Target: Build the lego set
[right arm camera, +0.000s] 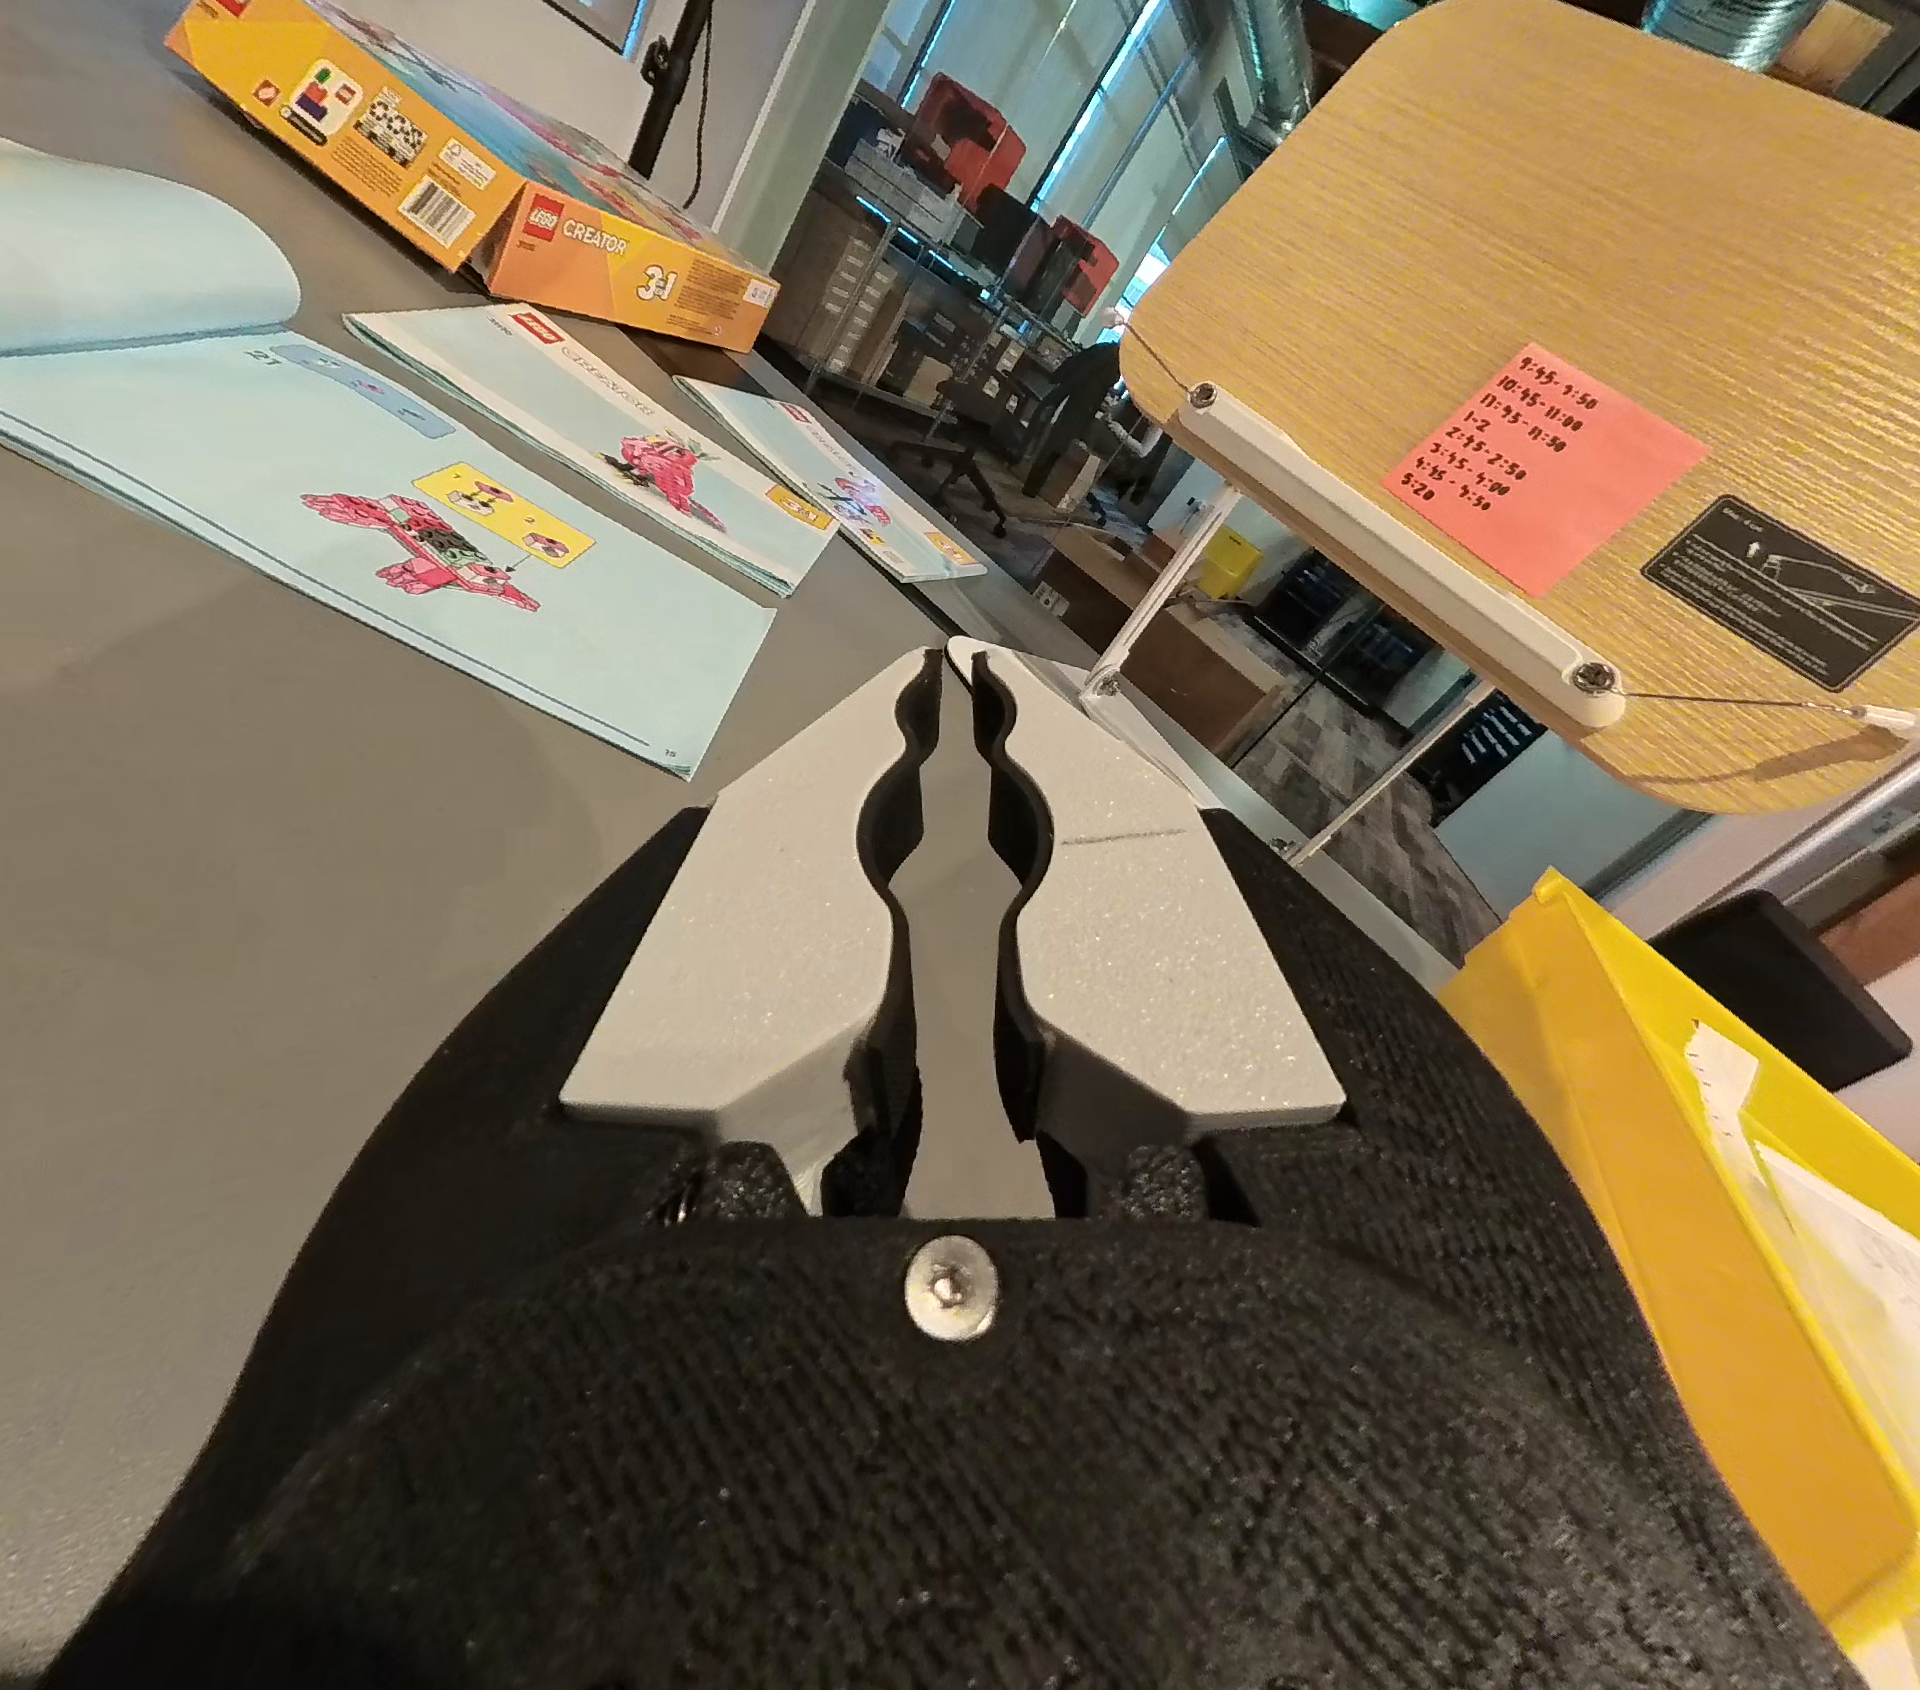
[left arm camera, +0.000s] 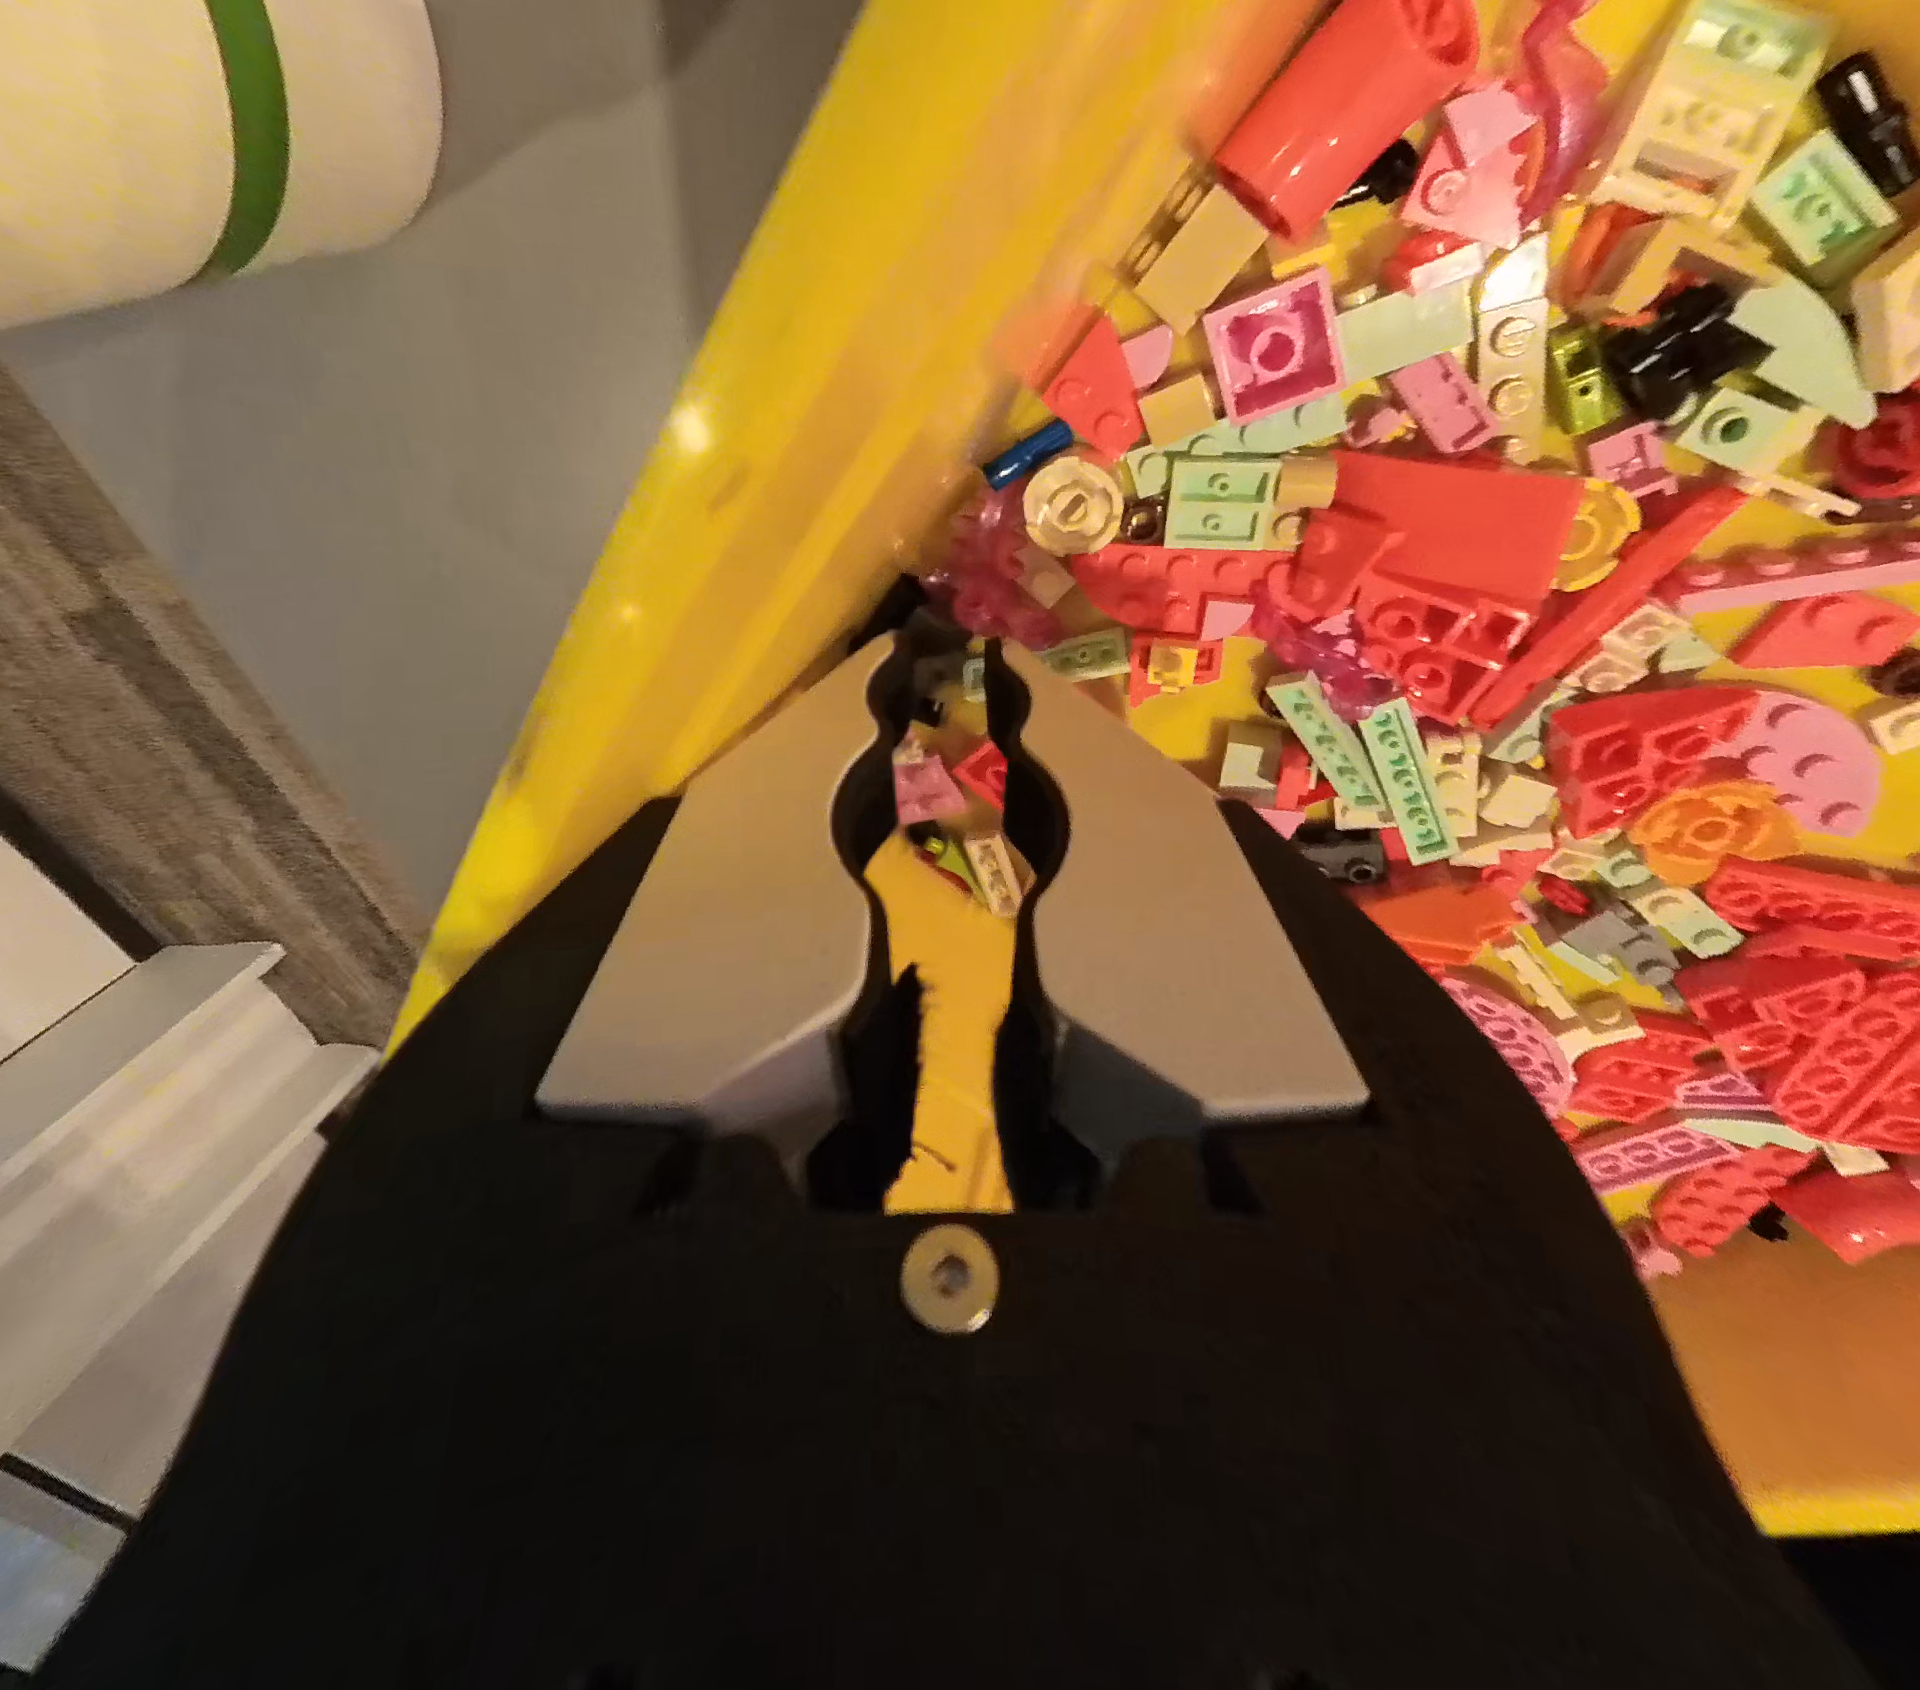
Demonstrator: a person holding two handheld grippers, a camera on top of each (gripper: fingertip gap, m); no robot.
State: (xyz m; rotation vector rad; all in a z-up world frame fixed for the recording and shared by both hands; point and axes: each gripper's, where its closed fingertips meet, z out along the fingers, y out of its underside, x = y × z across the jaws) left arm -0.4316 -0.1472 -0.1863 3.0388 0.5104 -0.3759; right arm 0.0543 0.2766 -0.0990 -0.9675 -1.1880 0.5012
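No assembled model was visible in either view; judged early or mid-build, with most of the work left. Loose Lego pieces (left arm camera: 1455,601), mostly coral, pink and mint, lay heaped in the yellow bin (left arm camera: 831,310). An open instruction booklet (right arm camera: 364,518) lay on the grey tabletop (right arm camera: 208,913), showing a pink model step; two more booklets (right arm camera: 623,435) and the orange set box (right arm camera: 468,165) lay beyond it.

Left hand-held gripper (left arm camera: 951,653) hung over the pile's edge near the bin wall, jaws narrowly parted, nothing pinched as far as the blur allowed.

Right hand-held gripper (right arm camera: 958,653) was over the tabletop, tips nearly together with a slim gap, holding nothing.
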